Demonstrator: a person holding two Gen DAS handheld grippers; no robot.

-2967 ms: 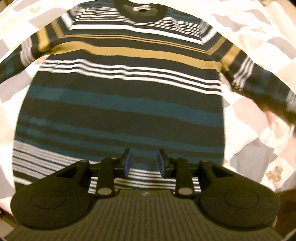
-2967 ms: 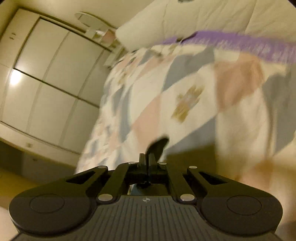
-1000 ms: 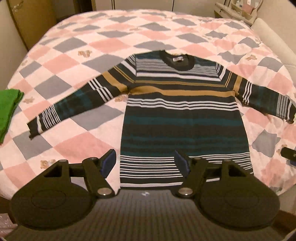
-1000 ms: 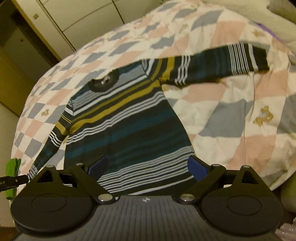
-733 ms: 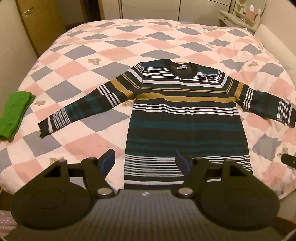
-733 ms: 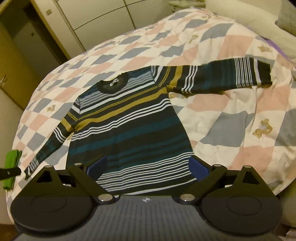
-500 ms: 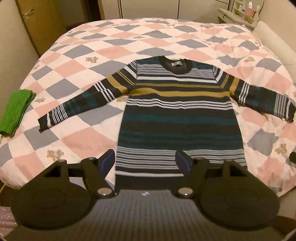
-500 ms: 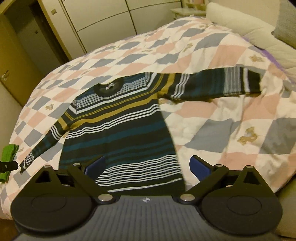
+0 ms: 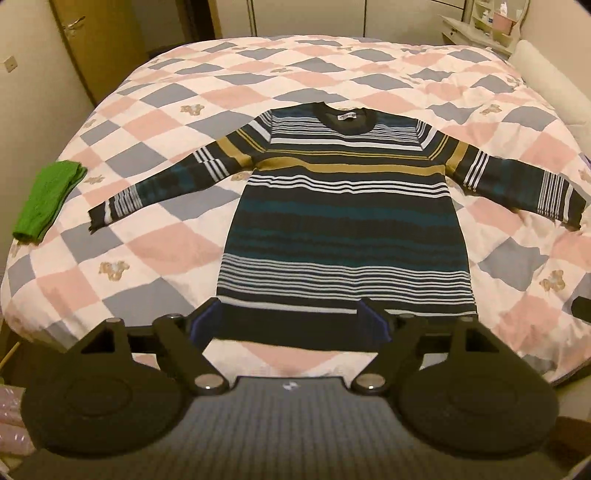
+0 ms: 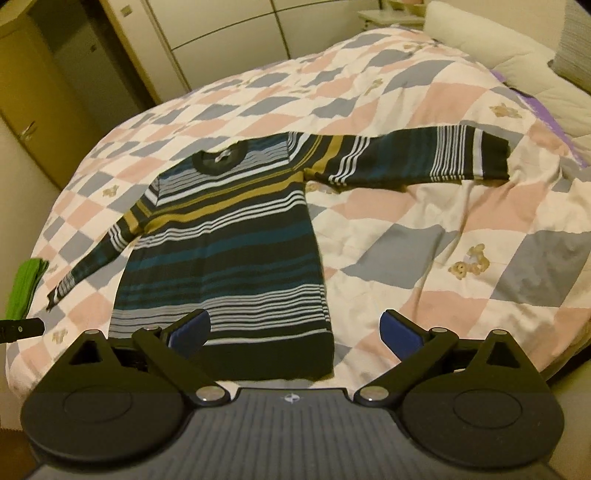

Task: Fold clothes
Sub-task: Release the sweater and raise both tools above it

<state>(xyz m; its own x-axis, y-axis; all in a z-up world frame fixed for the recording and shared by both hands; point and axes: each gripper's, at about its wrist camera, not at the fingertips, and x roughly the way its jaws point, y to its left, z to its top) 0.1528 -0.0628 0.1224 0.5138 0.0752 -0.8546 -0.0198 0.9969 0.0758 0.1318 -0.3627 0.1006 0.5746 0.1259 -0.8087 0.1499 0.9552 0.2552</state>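
Note:
A long-sleeved striped sweater [image 9: 347,221], dark with teal, white and mustard bands, lies flat on the bed with both sleeves spread out and the collar at the far side. It also shows in the right wrist view [image 10: 225,240]. My left gripper [image 9: 290,323] is open and empty, held back above the sweater's hem. My right gripper [image 10: 295,332] is open and empty, above the hem's right corner. Neither touches the cloth.
The bed has a pink, grey and white checked quilt [image 9: 155,251] with small bears. A folded green cloth [image 9: 46,199] lies at the bed's left edge. Wardrobe doors [image 10: 229,33] stand behind, a door [image 9: 96,48] at left, pillows [image 10: 517,55] at right.
Both grippers have pulled back from the sweater and opened wide. The right gripper, shut three seconds ago, is open now. The whole sweater has come into view, lying spread flat.

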